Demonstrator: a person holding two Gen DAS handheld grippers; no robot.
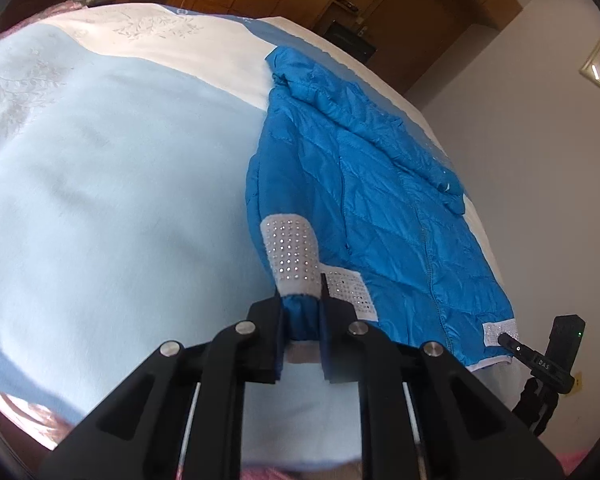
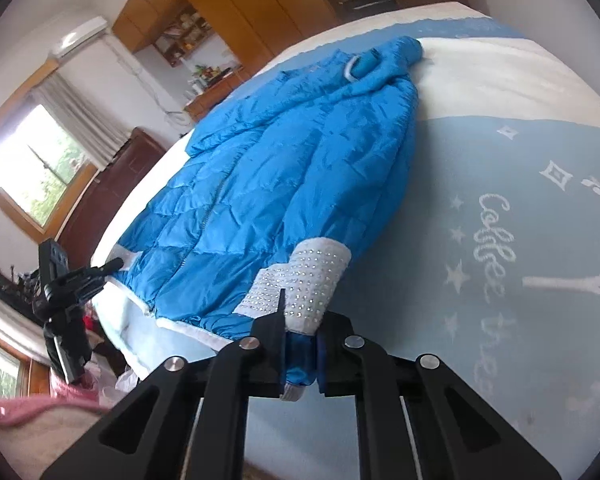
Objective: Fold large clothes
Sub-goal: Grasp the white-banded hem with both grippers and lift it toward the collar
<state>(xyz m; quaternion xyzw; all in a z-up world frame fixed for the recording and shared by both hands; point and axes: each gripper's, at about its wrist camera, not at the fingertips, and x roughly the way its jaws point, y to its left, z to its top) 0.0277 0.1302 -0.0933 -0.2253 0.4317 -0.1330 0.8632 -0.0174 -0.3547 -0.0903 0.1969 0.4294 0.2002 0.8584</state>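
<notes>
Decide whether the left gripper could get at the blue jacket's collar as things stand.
Probably not yet. The left gripper is shut on the studded band of the jacket at the near end; the collar lies at the far end. Nothing blocks the path, but it would have to let go first.

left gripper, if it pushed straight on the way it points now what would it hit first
The left gripper is already shut on the blue jacket's hem; straight on it would likely press into the studded grey cuff just ahead.
</notes>
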